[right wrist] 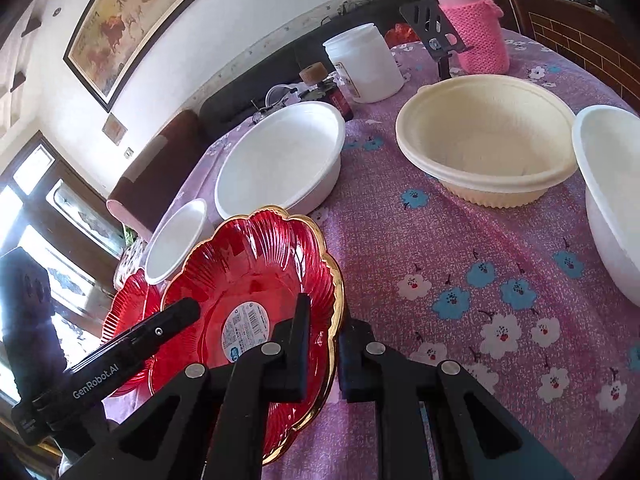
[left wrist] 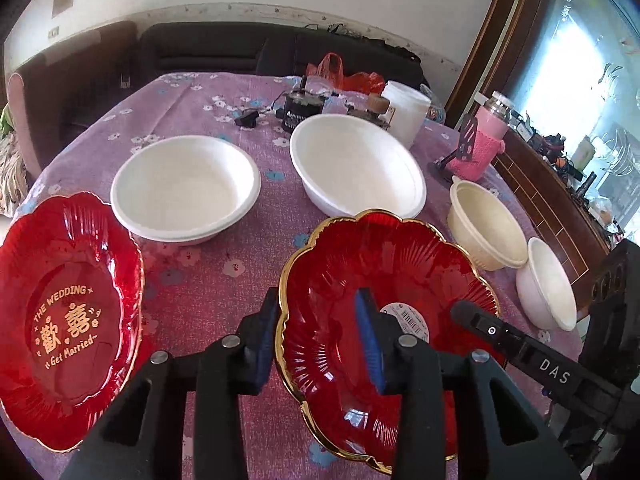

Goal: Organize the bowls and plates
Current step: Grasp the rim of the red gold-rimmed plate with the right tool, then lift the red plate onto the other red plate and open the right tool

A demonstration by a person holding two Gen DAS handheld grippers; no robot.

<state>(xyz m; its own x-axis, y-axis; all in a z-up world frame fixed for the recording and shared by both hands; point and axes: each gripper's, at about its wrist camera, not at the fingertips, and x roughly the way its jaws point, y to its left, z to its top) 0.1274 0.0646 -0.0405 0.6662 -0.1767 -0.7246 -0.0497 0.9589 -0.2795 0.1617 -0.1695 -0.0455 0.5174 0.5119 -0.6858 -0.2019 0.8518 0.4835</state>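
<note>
Gripping the near red plate (left wrist: 372, 312) on opposite sides of its gold rim, the left gripper (left wrist: 320, 340) and the right gripper (right wrist: 324, 350) both stand narrow, each closed over the edge. The second red plate (left wrist: 68, 312) lies to the left on the table (left wrist: 208, 280), closer to the left hand, so stacking probably goes that way. I cannot tell whether the held plate is lifted; its near edge is hidden.
</note>
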